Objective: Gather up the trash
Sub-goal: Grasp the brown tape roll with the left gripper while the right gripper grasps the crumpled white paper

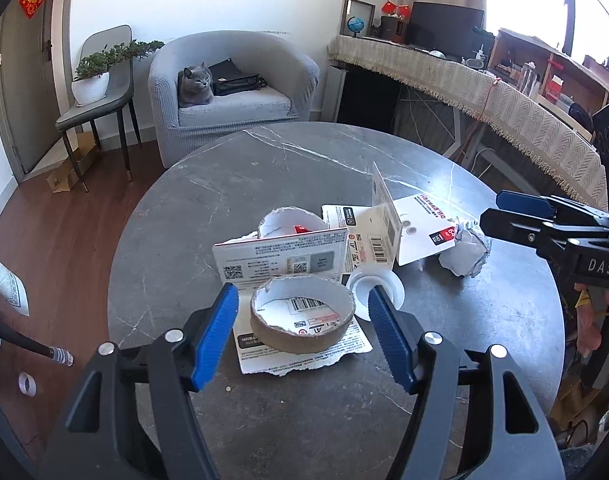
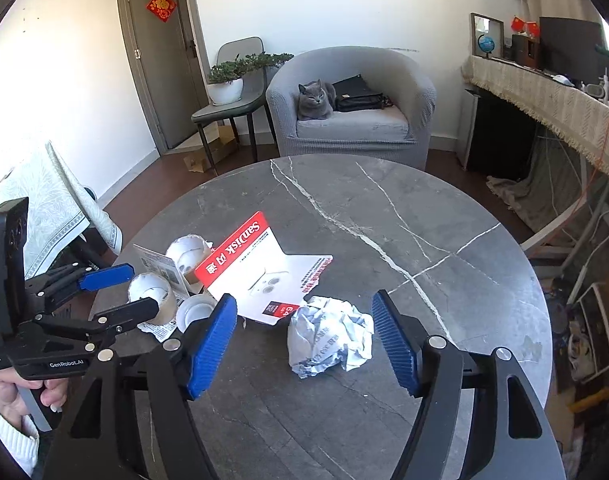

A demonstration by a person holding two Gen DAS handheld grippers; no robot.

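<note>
Trash lies on a round grey marble table. A torn cardboard ring sits on torn printed paper, between the blue fingers of my open left gripper. Behind it are a folded card, a second torn ring, a white lid and an open SanDisk package. A crumpled paper ball lies between the fingers of my open right gripper. The SanDisk package also shows in the right wrist view, with the left gripper at its left.
A grey armchair with a cat and a black bag stands beyond the table. A chair with a potted plant stands left of it. A cloth-covered desk runs along the right. A roll of tape lies on the floor.
</note>
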